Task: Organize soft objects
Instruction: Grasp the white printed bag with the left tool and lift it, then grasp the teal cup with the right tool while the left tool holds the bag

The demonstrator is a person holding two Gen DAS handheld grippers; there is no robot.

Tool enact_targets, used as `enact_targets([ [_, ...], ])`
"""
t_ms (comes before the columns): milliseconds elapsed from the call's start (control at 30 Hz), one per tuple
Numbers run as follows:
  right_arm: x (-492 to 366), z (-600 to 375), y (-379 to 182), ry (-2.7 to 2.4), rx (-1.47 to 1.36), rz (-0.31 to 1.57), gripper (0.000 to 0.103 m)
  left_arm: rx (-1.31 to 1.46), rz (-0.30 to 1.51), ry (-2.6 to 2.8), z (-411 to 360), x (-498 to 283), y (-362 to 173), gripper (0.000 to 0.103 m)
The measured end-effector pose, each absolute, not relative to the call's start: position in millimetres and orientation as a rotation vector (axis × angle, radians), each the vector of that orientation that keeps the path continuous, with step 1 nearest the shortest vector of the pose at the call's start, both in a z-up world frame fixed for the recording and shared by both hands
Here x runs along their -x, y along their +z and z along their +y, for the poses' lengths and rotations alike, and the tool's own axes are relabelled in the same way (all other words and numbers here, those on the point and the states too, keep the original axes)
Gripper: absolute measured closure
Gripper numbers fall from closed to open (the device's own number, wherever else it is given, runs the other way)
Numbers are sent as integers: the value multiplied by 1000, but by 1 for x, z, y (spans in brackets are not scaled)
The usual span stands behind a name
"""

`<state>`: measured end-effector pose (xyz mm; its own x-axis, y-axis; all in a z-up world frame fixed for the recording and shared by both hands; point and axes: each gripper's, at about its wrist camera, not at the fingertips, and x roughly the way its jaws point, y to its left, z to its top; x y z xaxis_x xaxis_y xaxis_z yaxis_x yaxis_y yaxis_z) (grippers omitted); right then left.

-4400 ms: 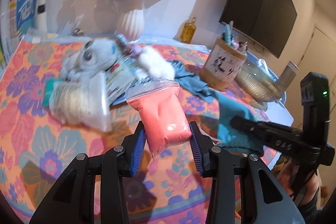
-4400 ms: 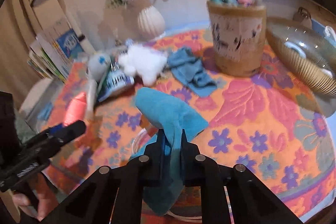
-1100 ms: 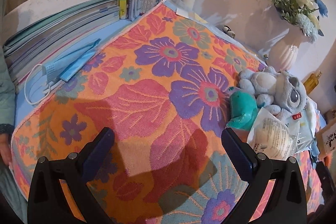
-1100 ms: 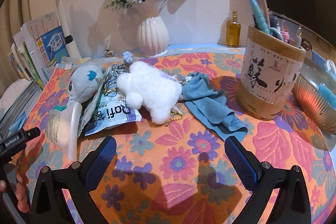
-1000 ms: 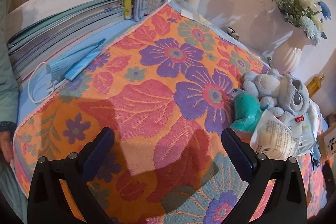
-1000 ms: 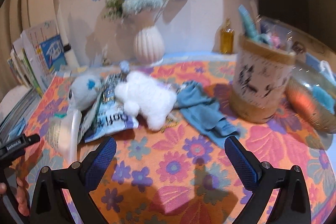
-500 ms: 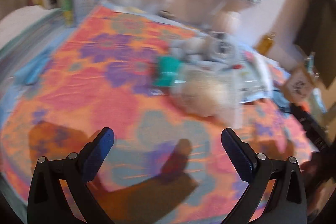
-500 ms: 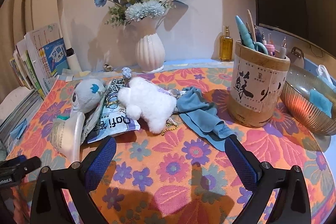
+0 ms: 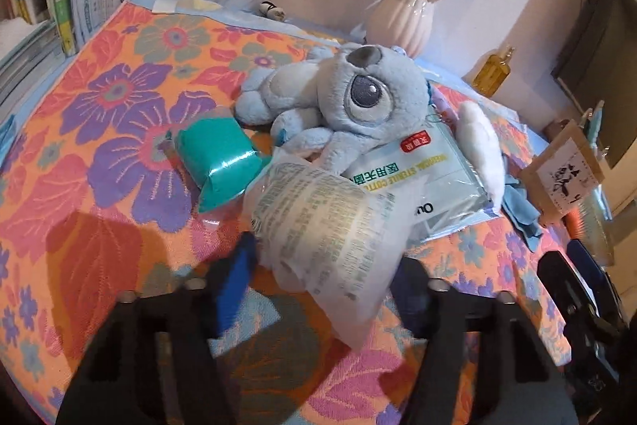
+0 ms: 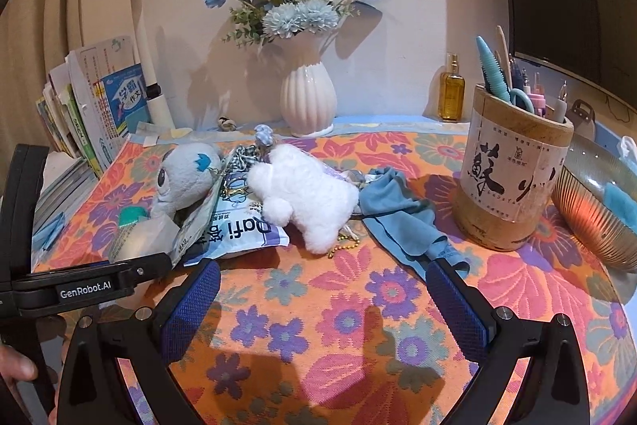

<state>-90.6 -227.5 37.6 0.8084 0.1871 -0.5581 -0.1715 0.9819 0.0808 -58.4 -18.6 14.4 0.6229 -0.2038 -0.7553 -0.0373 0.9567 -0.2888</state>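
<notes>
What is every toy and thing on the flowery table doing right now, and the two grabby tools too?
Left tool: open, around the clear crinkly cotton-pad bag.
Right tool: open, empty.
Grey-blue plush toy: lying on its side.
White fluffy plush: lying down.
Blue cloth: crumpled, flat.
Ribbed metal bowl: holds a teal cloth.
Teal packet: lying down.

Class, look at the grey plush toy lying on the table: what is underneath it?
The grey plush toy lies partly on a flat cotton packet, whose printed lower half shows. The packet's upper part, and anything else below the toy, is covered.
</notes>
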Motion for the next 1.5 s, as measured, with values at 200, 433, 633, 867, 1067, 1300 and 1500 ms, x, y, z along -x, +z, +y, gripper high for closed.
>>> enact_targets([
  [200,89,-226,36,206,-24,618,0,260,827,-151,-5,89,30,54],
  [433,110,-213,49,104,-21,530,0,233,750,104,78,85,52,54],
  [633,102,-119,66,465,44,720,0,292,700,195,120,55,35,54],
  [867,37,-32,39,610,152,892,0,299,615,281,133,68,34,52],
  [1067,-12,-11,14,596,135,960,20,336,631,235,137,69,31,52],
  [1300,13,-4,12,606,178,882,61,300,627,221,131,66,31,52],
  [1500,66,-33,25,615,235,769,62,314,642,128,129,64,29,52],
])
